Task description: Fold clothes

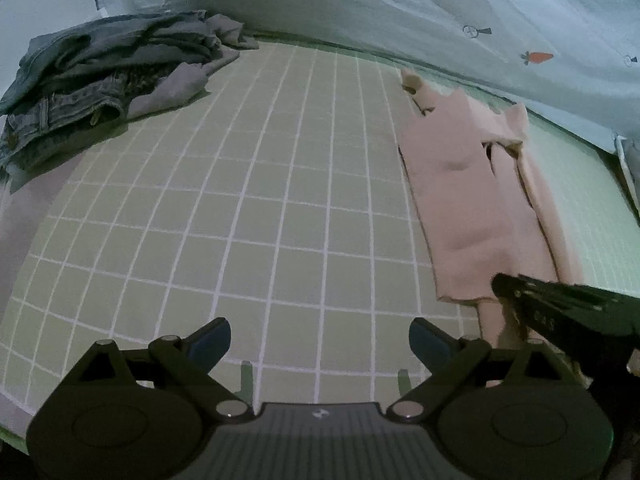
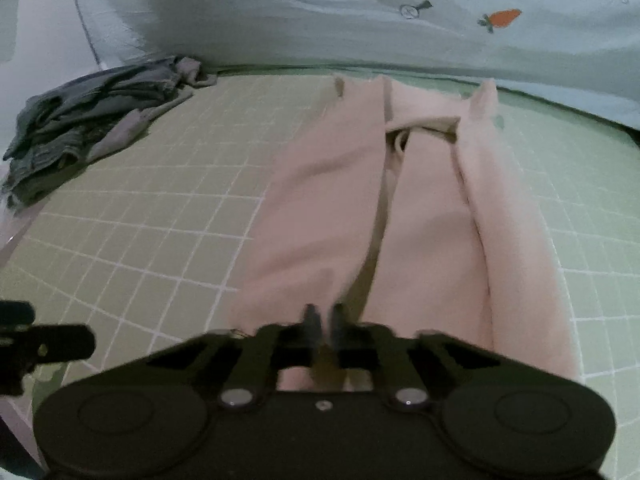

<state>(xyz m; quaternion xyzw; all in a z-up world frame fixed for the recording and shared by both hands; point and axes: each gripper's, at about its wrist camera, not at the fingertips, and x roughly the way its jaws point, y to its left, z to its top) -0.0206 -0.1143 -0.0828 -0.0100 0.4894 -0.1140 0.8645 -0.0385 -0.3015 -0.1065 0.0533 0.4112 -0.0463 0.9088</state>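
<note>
With the right gripper point(image 2: 325, 320) clenched on the near hem of the pink garment point(image 2: 400, 208), right of the clothes pile point(image 1: 100, 80) on the grid mat point(image 1: 260, 200), left gripper point(image 1: 320, 340) released and empty; one-sided pull could skew the fold.

Dim, flat light in both views, greenish-grey cast; no clear source, no glare. Soft shadows only under the clothes pile point(image 1: 100, 80) and the left gripper point(image 1: 320, 344). Strong fisheye bend: grid lines of the green mat point(image 1: 280, 200) curve outward, black vignette at the corners. Left wrist view fairly sharp. Right wrist view smeared: right gripper point(image 2: 326, 324) and the near hem of the pink garment point(image 2: 400, 220) blurred.
</note>
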